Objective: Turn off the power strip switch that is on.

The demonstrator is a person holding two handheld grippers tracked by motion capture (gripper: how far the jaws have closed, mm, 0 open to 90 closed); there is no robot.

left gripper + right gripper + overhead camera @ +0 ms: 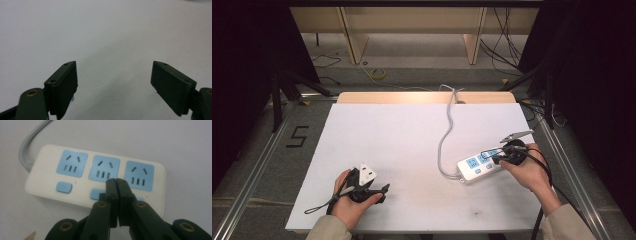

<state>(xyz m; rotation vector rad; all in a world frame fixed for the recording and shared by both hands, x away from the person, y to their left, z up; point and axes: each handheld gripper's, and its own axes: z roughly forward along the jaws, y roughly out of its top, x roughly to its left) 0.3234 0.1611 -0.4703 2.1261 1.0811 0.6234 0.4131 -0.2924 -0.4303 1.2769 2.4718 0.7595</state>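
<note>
Over the power strip (95,176), the right gripper (116,181), jaws closed and empty, likely presses a switch next.

I see wide bare table (402,150) between my two grippers, free to cross. On the right, the power strip (478,165) and its grey cable (445,137), running up toward the far edge, block a straight path.
</note>
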